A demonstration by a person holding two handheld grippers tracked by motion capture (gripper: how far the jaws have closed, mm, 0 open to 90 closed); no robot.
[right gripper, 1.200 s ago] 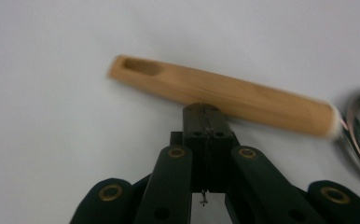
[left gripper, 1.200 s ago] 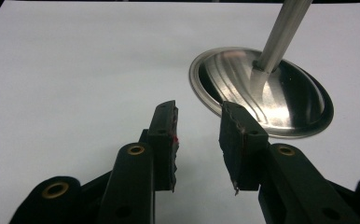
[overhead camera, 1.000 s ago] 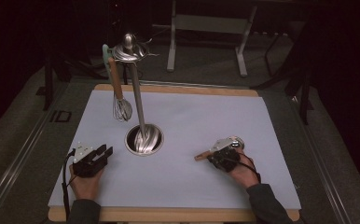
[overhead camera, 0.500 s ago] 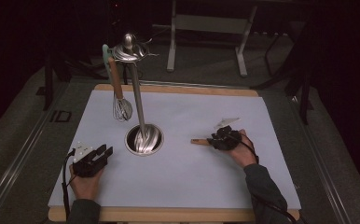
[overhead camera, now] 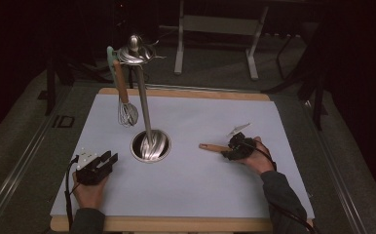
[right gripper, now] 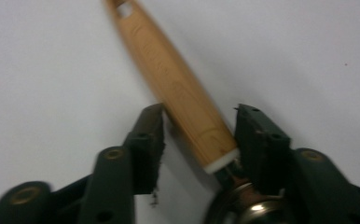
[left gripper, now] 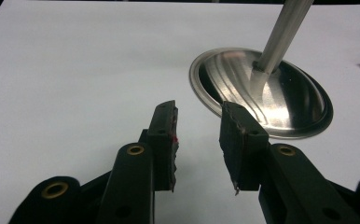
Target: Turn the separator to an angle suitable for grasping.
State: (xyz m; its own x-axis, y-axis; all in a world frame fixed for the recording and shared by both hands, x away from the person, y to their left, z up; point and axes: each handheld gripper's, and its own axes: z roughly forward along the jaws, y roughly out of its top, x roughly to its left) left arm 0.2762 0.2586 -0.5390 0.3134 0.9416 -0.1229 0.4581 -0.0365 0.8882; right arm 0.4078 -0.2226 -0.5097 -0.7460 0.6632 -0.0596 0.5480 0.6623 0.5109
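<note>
A steel stand rises mid-table, its round base (overhead camera: 150,145) (left gripper: 262,93) carrying a pole (overhead camera: 143,102). From its hooked top hangs a whisk (overhead camera: 126,109) with a wooden handle. A second wooden-handled utensil (overhead camera: 213,146) (right gripper: 178,88) lies flat on the white sheet at the right. My right gripper (overhead camera: 230,148) (right gripper: 200,114) straddles its handle near the metal end. Its jaws have just been opening, and a gap shows beside the handle on the left. My left gripper (overhead camera: 109,158) (left gripper: 197,109) rests at the front left, open and empty, pointing at the base.
The white sheet (overhead camera: 200,195) covers a wooden board with bare room at the front and the far right. Dark floor and metal furniture legs (overhead camera: 180,44) lie beyond the far edge.
My right hand and the utensil beside it have shifted toward the table's far side, and its jaws have spread apart. The left hand has kept still.
</note>
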